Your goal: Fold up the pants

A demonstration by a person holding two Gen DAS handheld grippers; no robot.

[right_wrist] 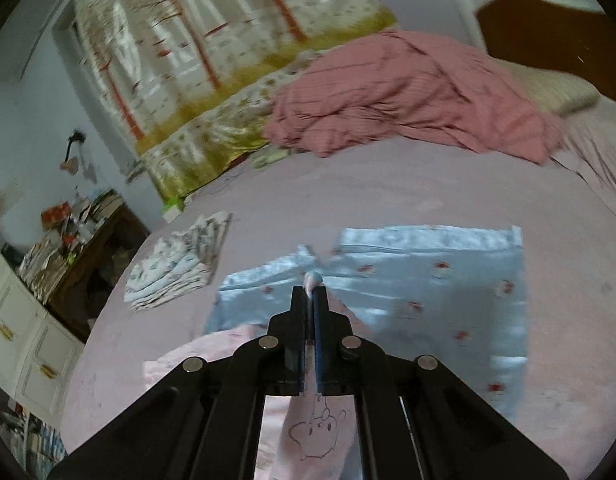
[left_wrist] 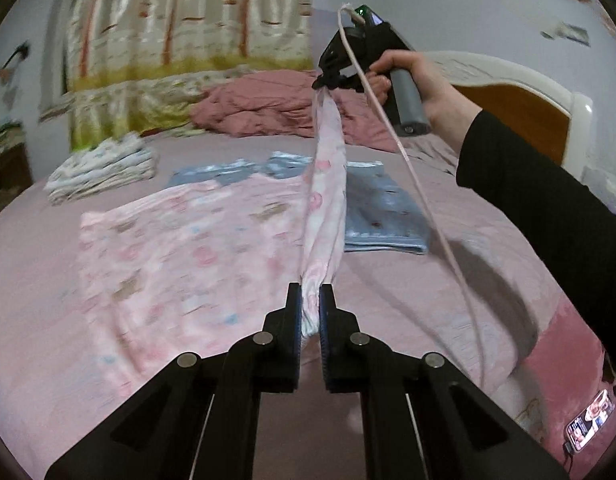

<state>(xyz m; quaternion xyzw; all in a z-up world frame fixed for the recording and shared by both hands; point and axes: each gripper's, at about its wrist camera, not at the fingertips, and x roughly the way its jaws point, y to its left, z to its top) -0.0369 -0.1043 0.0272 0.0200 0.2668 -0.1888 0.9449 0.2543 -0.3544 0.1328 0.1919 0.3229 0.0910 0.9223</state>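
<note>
Pale pink bedsheet (left_wrist: 459, 280) as the working surface, with a tree-printed curtain (left_wrist: 188, 40) and a crumpled dusty-rose quilt (left_wrist: 260, 108) behind. Lying half on that sheet: light pink cartoon-print pants (left_wrist: 188, 248), one edge lifted and drawn into a taut rope between the two claws, the rest spread flat to the left. Left gripper (left_wrist: 309, 292) pinching a bunched wad of that pink cloth, jaws pressed onto it; right gripper (left_wrist: 327, 82) raised well above the bed, clamped on the far end of the same edge, with a nub of fabric poking past the tips in the right wrist view. Underneath and beyond, overlapped by the pink cloth: a flat pale blue printed garment (left_wrist: 383, 220). Off to the left, well apart: a folded stack of white patterned clothes (left_wrist: 104, 168). Probably mid-fold, carrying one half over the other. To do it well: hold both pinches firm and the edge tight, move both ends across together and level, lower onto the flat half with edges matched, and avoid dragging the blue garment or snagging the dangling pale cord (left_wrist: 407, 168).
</note>
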